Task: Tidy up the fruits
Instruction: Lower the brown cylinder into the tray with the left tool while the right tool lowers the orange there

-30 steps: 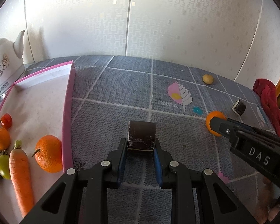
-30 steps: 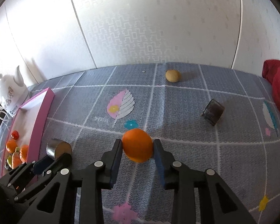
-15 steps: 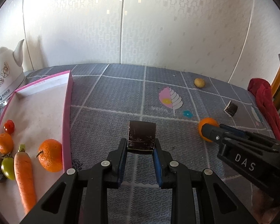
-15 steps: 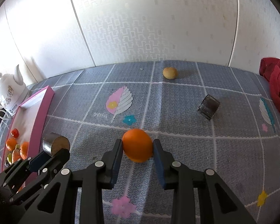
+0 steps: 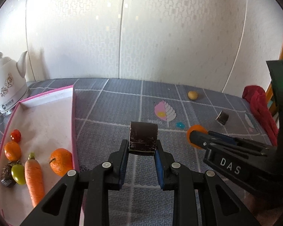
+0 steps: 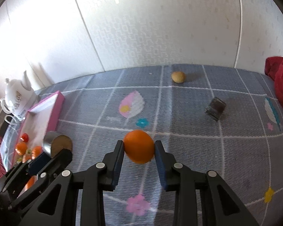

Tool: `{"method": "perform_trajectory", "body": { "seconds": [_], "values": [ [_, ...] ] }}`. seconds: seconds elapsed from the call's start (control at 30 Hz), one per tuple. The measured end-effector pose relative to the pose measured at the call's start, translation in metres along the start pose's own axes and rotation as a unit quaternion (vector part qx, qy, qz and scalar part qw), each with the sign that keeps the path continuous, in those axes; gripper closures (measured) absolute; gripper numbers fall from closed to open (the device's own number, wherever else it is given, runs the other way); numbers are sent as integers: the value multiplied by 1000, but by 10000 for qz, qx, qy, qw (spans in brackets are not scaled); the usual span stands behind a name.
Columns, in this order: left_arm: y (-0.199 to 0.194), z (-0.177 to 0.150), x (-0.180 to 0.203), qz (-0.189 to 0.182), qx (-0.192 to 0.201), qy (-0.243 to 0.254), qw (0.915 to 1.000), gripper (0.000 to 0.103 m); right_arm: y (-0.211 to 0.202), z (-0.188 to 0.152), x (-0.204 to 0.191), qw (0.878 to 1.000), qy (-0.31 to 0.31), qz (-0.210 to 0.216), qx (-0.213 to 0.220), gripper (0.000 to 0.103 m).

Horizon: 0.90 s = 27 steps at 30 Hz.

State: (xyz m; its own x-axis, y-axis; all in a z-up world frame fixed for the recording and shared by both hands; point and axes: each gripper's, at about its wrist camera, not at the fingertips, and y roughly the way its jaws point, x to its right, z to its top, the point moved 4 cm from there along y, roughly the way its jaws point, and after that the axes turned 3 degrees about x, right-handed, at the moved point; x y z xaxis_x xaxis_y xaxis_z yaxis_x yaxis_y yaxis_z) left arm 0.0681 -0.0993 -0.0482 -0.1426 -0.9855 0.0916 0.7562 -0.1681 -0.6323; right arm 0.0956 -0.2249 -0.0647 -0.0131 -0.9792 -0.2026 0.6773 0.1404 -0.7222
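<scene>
My left gripper (image 5: pixel 142 147) is shut on a dark brown cylinder piece (image 5: pixel 143 138), held above the grey patterned mat. The right gripper (image 6: pixel 139 148) is shut on an orange (image 6: pixel 139 146), also off the mat. Seen from the left wrist, that orange (image 5: pixel 196 128) and the right gripper sit to the right. Seen from the right wrist, the left gripper's cylinder (image 6: pixel 57 146) shows its tan end at lower left. A pink tray (image 5: pixel 73 124) at left holds an orange (image 5: pixel 60 162), a carrot (image 5: pixel 34 180), tomatoes and a smaller orange (image 5: pixel 12 150).
A small yellow fruit (image 6: pixel 178 76) lies at the back of the mat, a second dark cylinder (image 6: pixel 215 108) to its right front. A white kettle (image 5: pixel 7 86) stands behind the tray. Red cloth (image 6: pixel 281 86) lies along the right edge. A wall closes the back.
My left gripper has risen a little with the dark cylinder, so the mat and tray look farther below. The right gripper with the orange has hardly moved.
</scene>
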Motion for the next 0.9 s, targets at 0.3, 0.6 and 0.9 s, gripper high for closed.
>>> {"method": "perform_trajectory", "body": {
  "seconds": [0.3, 0.6, 0.9],
  "values": [
    [-29, 13, -36, 158, 161, -341, 9992, 77, -11, 3, -33, 9986, -168, 475, 148, 70],
    [-49, 16, -92, 681, 368, -866, 9932, 77, -24, -3, -82, 9928, -604, 993, 276, 70],
    [-57, 11, -129, 995, 411, -1077, 9883, 77, -28, -5, -125, 9861, -801, 1426, 296, 70]
  ]
}}
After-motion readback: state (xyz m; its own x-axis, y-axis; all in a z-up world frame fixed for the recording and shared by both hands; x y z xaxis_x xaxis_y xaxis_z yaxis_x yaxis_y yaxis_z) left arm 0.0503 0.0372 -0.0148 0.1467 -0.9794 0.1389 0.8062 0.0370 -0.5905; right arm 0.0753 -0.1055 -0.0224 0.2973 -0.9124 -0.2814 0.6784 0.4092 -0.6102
